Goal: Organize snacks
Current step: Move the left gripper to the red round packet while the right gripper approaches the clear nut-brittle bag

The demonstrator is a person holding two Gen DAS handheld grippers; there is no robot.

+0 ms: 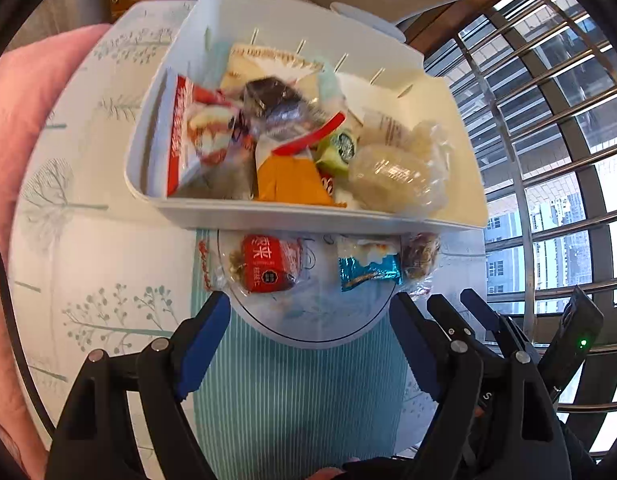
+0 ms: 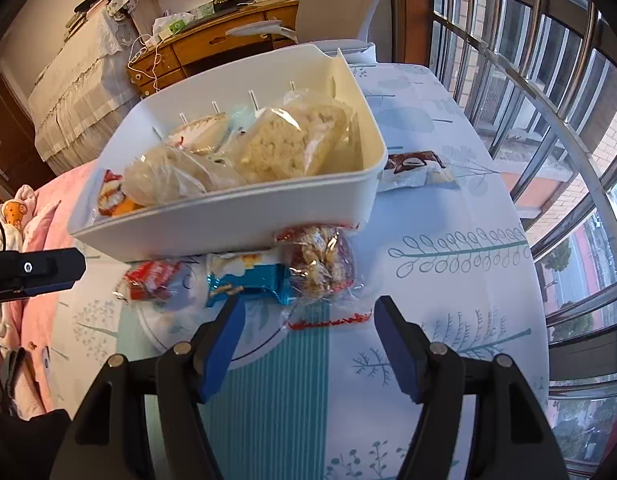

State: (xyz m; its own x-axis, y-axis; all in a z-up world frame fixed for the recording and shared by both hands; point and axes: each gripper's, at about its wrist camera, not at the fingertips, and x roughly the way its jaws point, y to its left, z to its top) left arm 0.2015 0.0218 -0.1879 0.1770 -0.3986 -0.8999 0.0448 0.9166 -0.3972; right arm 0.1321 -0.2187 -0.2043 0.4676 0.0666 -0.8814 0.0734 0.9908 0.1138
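white bin (image 1: 308, 216) mostly full, mid-table | both grippers, left (image 1: 310, 312) and right (image 2: 306, 316), jaws apart, empty | blue wrapper (image 2: 248, 278), red pack (image 1: 268, 266), nutty bar (image 2: 324, 264) on plate (image 1: 308, 332) at bin's near wall | tip: pinch wrapper's middle, lift clear over rim

Chinese characters on red snack packet (image 1: 268, 264)
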